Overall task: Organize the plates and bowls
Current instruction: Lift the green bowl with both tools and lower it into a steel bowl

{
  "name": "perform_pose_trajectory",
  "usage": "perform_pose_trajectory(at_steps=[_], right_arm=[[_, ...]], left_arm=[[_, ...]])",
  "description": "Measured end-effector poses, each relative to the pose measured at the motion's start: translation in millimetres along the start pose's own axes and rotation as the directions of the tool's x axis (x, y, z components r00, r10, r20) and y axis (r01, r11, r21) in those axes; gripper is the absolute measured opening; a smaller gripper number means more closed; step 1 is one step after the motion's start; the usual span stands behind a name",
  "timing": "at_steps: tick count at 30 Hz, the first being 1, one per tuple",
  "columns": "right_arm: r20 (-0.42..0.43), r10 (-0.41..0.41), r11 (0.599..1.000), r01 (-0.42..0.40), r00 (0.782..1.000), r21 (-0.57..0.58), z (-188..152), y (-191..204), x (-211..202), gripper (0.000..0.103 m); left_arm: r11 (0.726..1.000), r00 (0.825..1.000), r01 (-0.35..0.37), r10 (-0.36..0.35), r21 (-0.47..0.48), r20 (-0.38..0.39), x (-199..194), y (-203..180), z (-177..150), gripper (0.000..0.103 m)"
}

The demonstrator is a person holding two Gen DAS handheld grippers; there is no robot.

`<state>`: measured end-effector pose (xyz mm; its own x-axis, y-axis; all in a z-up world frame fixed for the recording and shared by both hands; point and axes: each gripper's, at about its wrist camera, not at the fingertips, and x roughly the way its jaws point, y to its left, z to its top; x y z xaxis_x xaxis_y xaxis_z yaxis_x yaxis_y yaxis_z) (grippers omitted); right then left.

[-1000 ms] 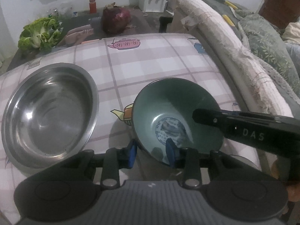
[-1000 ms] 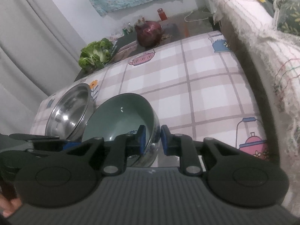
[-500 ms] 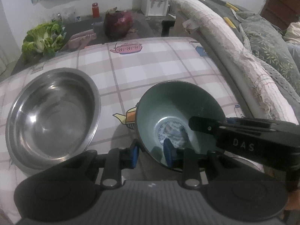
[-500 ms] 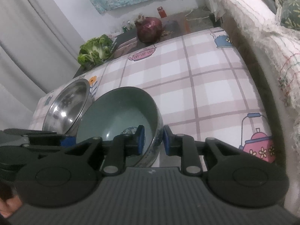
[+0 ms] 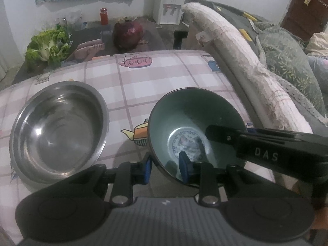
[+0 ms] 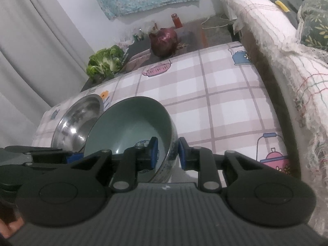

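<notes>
A green ceramic bowl (image 5: 194, 119) with a blue pattern inside is held above the checked tablecloth (image 5: 155, 75), tilted. My left gripper (image 5: 166, 167) is shut on its near-left rim, one finger inside and one outside. My right gripper (image 6: 167, 153) is shut on the bowl's right rim (image 6: 131, 127); its body shows in the left wrist view (image 5: 266, 149). A steel bowl (image 5: 57, 129) sits on the cloth to the left, also in the right wrist view (image 6: 78, 119).
A sofa arm under a white fringed cloth (image 5: 235, 61) runs along the table's right edge. Beyond the far edge stand a low dark table with green leaves (image 5: 49, 47), a red cabbage (image 5: 127, 32) and a red jar (image 5: 103, 16). A grey curtain (image 6: 41, 41) hangs left.
Both grippers have lifted the green bowl slightly and drawn it nearer. The steel bowl has not moved.
</notes>
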<state>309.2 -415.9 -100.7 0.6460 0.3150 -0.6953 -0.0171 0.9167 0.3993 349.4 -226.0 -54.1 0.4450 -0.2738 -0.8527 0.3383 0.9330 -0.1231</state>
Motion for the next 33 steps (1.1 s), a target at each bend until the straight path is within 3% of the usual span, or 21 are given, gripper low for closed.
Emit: perform_pose_trajectory(at_steps=[9,18,33], right_arm=[[0.015,0.002,1.000,-0.001,1.000,-0.031,12,21,-12,0.021],[0.016,0.049,0.995,-0.048,0.999,-0.088,28,72,-7,0.021],[-0.069,0.113,0.982,-0.122,0.991,-0.145,32,157,59,0.021]], left_arm=[[1.000,0.999,0.002,-0.002,-0.020,0.041,-22,12,4,0.029],[0.996,0.995,-0.023,0.032,-0.091,0.094,-54,58,9,0.029],[0.977,0.991,-0.073,0.093,-0.203,0.092,-61,152,0,0.029]])
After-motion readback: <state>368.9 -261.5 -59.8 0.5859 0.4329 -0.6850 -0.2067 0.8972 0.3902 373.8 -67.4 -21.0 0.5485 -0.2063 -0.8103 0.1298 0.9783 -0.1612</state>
